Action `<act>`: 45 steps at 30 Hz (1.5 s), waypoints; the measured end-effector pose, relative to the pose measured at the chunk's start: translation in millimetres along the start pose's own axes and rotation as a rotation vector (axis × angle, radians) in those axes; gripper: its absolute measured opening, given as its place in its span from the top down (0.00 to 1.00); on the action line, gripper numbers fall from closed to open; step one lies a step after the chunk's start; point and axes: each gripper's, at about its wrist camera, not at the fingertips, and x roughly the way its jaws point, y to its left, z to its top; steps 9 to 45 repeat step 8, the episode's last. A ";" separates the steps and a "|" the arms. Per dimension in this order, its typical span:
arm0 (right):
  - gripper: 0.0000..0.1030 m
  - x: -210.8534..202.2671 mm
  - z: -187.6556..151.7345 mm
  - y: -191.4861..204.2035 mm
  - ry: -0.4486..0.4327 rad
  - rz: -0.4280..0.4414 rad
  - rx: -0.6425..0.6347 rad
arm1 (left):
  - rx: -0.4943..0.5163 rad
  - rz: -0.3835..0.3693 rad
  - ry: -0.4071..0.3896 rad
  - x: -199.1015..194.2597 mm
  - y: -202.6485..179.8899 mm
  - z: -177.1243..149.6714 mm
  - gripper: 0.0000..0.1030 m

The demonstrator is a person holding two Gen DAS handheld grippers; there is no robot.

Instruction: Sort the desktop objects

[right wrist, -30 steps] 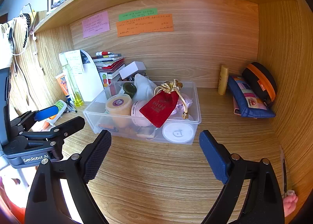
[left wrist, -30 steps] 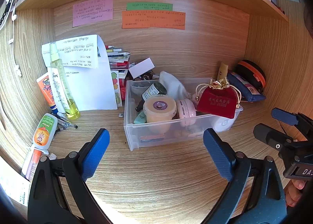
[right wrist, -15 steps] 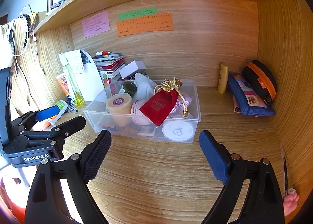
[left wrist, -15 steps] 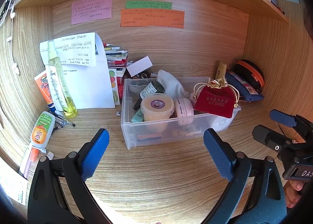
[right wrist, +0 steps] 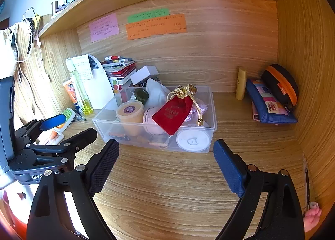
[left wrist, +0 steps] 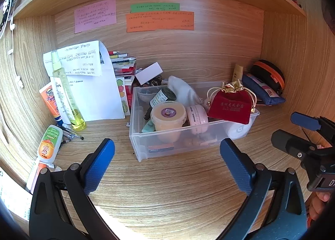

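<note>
A clear plastic bin [left wrist: 144, 152] [right wrist: 210, 135] stands in the middle of the desk nook. It holds a red velvet pouch [left wrist: 230, 107] [right wrist: 172, 113], a yellow tub [left wrist: 167, 118] [right wrist: 129, 114], a pink round case [left wrist: 196, 114], a dark jar [left wrist: 162, 96] and other small items. My left gripper [left wrist: 167, 164] is open and empty, in front of the bin. My right gripper [right wrist: 166, 163] is open and empty, also in front of the bin; it shows at the right edge of the left wrist view [left wrist: 301, 135].
At left stand a yellow spray bottle [left wrist: 67, 95], an orange tube [left wrist: 50, 101], a green-white bottle [left wrist: 49, 141], pens and white papers [left wrist: 92, 84]. Books [right wrist: 119, 68] lie behind the bin. At right are a blue pouch [right wrist: 270, 105], a black-orange case [right wrist: 282, 80] and a yellow tube [right wrist: 240, 83].
Both grippers have drifted back slightly from the bin; both stay open and empty. Nothing on the desk has moved.
</note>
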 end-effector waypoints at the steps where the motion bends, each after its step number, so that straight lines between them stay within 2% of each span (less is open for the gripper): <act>1: 0.12 0.3 -0.1 0.3 0.001 -0.002 0.000 | 0.002 0.001 -0.002 -0.2 -0.4 0.2 0.01; 5: 0.13 2.3 -1.5 0.1 0.008 -0.001 0.002 | -0.007 -0.018 0.004 0.2 -1.2 0.2 0.01; 45: 0.13 4.0 -2.6 0.0 0.015 -0.003 0.004 | -0.003 -0.016 0.004 0.6 -1.9 0.0 0.01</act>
